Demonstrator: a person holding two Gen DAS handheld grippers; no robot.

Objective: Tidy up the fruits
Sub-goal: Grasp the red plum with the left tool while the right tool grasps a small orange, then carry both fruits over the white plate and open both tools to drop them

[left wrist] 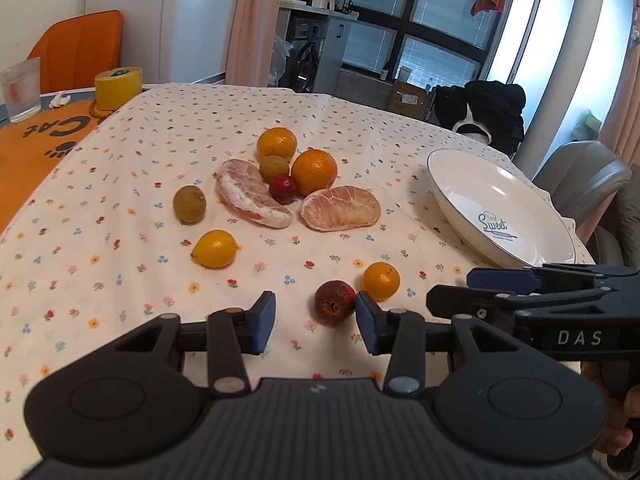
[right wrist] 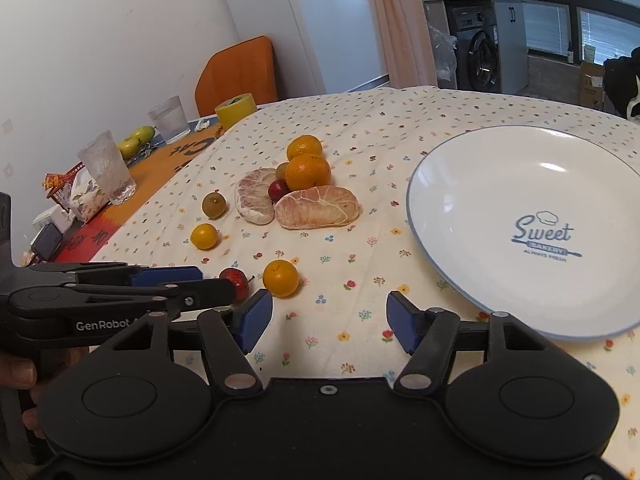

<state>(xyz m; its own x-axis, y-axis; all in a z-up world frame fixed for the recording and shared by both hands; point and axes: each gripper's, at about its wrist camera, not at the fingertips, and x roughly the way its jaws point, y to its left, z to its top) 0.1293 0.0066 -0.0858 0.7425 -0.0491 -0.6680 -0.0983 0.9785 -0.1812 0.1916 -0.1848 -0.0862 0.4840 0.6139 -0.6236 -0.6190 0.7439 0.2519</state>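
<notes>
Kitchen-dining room, washing machine (left wrist: pixel 306 60) in back, desk under a flowered cloth (left wrist: pixel 120 184).

Left wrist view: fruit lies loose on the cloth, none on the plate (left wrist: pixel 472 196) yet, so sorting looks barely begun. Cluster mid-desk: two oranges (left wrist: pixel 314 171), two peeled pomelo segments (left wrist: pixel 340 208), a red lychee (left wrist: pixel 282 189), a brown longan (left wrist: pixel 273 166). Another longan (left wrist: pixel 189 203) and a kumquat (left wrist: pixel 215 248) sit apart to the left. Left gripper (left wrist: pixel 316 322) is low over the cloth, jaws wide open, holding nothing; a dark red lychee (left wrist: pixel 334 306) sits just ahead between the tips, close to the right-hand pad, contact unclear. Probably lined up for that one. A small orange fruit (left wrist: pixel 381 281) is just beyond it. Right gripper (left wrist: pixel 480 284) enters from the right, near the plate rim.

Right wrist view: right gripper (right wrist: pixel 330 322) has jaws wide open and empty, only bare cloth between them, plate (right wrist: pixel 452 184) just to the right and empty, likely the drop spot. Left gripper (right wrist: pixel 188 280) comes in from the left, tips beside the red lychee (right wrist: pixel 237 282), partly hiding it; small orange fruit (right wrist: pixel 281 278) just next to that. Glasses (right wrist: pixel 107 174) and a yellow tape roll (right wrist: pixel 236 110) stand at the far side, off the cloth.
</notes>
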